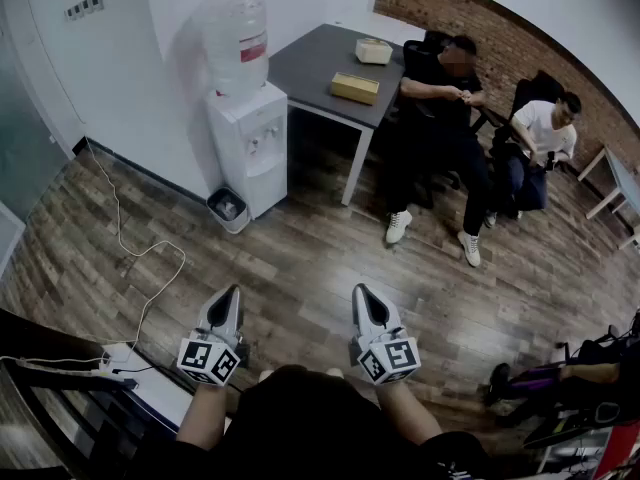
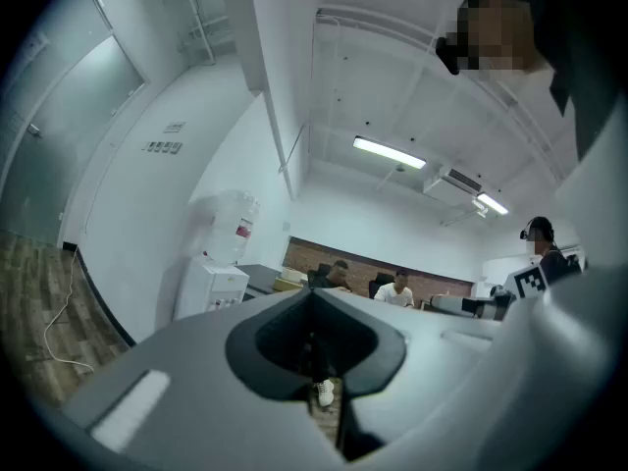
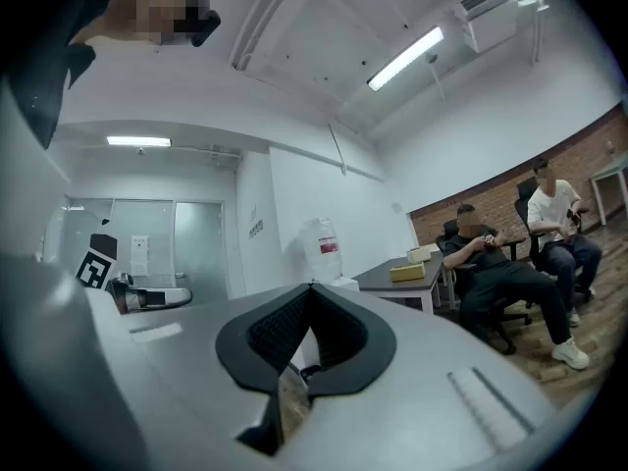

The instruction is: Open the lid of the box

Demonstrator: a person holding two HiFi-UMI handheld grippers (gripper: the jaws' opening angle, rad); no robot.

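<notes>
Nearest the camera, the left hand-held gripper (image 1: 230, 298) and the right hand-held gripper (image 1: 364, 298) are held side by side at waist height over the wooden floor (image 1: 300, 268). Each one's own view shows its jaws brought together at the tips, with nothing between them. To the left a white cable (image 1: 150, 258) loops across the boards to a power strip (image 1: 118, 358). Further off, a water dispenser (image 1: 250, 143) stands against the wall with a small waste bin (image 1: 228, 206) at its foot. Beyond that is the dark counter (image 1: 310, 63), which carries a tan box (image 1: 355, 88) near its front edge and a paler box (image 1: 374, 51) behind it, both well apart from the grippers. Two seated people (image 1: 440, 118) are just beside the counter's right end. The task looks not yet begun, since the box has yet to be reached. The sentence names one box and two are present, so the wrong one could be taken. A light carton may also slide or lift whole if one gripper pulls the lid while the other does not steady the base. The closed jaws would need to spread before they meet the lid's edge, or they will only push it.
</notes>
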